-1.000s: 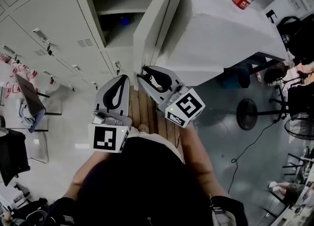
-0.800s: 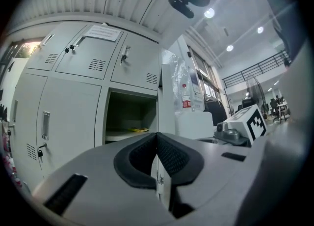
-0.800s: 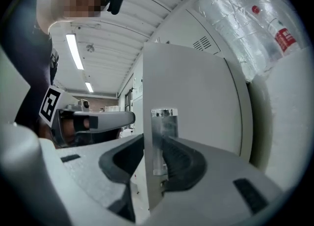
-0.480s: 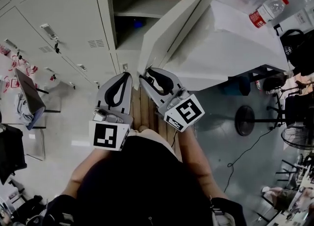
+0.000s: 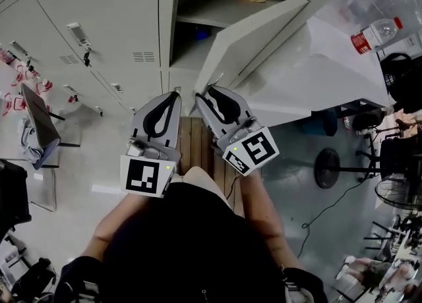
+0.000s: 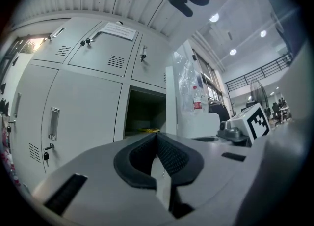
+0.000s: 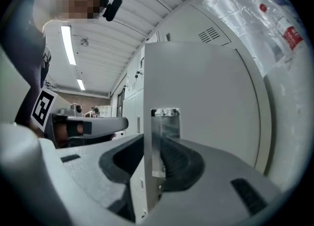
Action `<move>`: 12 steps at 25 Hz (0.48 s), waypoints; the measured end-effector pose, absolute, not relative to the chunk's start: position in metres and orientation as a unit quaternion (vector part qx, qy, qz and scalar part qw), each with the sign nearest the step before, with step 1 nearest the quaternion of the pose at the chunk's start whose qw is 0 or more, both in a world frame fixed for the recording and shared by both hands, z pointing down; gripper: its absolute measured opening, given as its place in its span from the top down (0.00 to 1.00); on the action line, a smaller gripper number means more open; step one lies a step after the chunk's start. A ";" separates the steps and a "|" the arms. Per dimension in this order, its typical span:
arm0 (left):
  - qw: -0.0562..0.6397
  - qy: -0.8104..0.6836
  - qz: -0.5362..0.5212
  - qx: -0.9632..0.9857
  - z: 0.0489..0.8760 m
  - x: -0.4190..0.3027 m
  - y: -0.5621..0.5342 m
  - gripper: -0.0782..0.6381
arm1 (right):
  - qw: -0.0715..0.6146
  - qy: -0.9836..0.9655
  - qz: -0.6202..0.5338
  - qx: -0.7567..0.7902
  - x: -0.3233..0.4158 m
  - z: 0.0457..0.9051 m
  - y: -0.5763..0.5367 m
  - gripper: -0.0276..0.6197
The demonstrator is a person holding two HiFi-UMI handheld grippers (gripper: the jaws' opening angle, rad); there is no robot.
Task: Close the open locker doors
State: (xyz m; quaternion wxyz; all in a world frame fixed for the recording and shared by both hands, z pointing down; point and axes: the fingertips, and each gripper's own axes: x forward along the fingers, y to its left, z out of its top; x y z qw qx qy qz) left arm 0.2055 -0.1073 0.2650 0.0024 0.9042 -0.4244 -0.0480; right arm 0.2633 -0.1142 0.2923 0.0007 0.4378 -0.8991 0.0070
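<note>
Closed lockers (image 5: 99, 25) fill the 10 o'clock side of the head view. The left gripper (image 5: 173, 96) points toward 12 o'clock, its fingers pressed together on nothing. At 12 o'clock gapes the open compartment (image 5: 198, 12). The right gripper (image 5: 206, 91) clamps the free edge of the locker door (image 5: 254, 38), which stands ajar toward 1 o'clock.

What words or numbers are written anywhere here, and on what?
No text can be read.
Paper sheet on an upper locker door: print too blurred.
Red label on the bottle: too small.
Marker cubes: black-and-white squares only, no letters.
</note>
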 end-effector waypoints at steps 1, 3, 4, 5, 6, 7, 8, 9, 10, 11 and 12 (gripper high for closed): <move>0.004 -0.425 -0.049 0.904 0.266 0.204 -0.109 0.89 | 0.001 -0.898 0.008 0.440 0.261 0.292 -0.117 0.80; 0.006 -0.426 -0.051 0.903 0.267 0.202 -0.112 0.89 | 0.002 -0.896 0.009 0.444 0.258 0.292 -0.123 0.80; 0.008 -0.426 -0.052 0.903 0.267 0.201 -0.114 0.89 | 0.002 -0.894 0.009 0.447 0.256 0.292 -0.127 0.80; 0.009 -0.426 -0.053 0.903 0.267 0.200 -0.116 0.89 | 0.002 -0.892 0.008 0.451 0.254 0.292 -0.130 0.80; 0.011 -0.427 -0.055 0.902 0.266 0.199 -0.119 0.89 | 0.002 -0.890 0.007 0.456 0.253 0.292 -0.133 0.80; 0.014 -0.429 -0.058 0.902 0.266 0.197 -0.121 0.89 | 0.002 -0.888 0.007 0.460 0.252 0.292 -0.136 0.80; 0.015 -0.430 -0.060 0.901 0.265 0.196 -0.123 0.89 | 0.002 -0.886 0.006 0.464 0.250 0.291 -0.139 0.80; 0.017 -0.432 -0.062 0.899 0.265 0.194 -0.126 0.89 | 0.002 -0.885 0.005 0.466 0.249 0.291 -0.142 0.80; 0.018 -0.434 -0.063 0.898 0.265 0.192 -0.128 0.89 | 0.002 -0.884 0.004 0.468 0.247 0.292 -0.145 0.80; 0.019 -0.436 -0.064 0.898 0.265 0.191 -0.130 0.89 | 0.001 -0.883 0.005 0.470 0.246 0.292 -0.147 0.80; 0.021 -0.438 -0.064 0.897 0.266 0.189 -0.132 0.89 | 0.001 -0.882 0.005 0.470 0.245 0.292 -0.150 0.80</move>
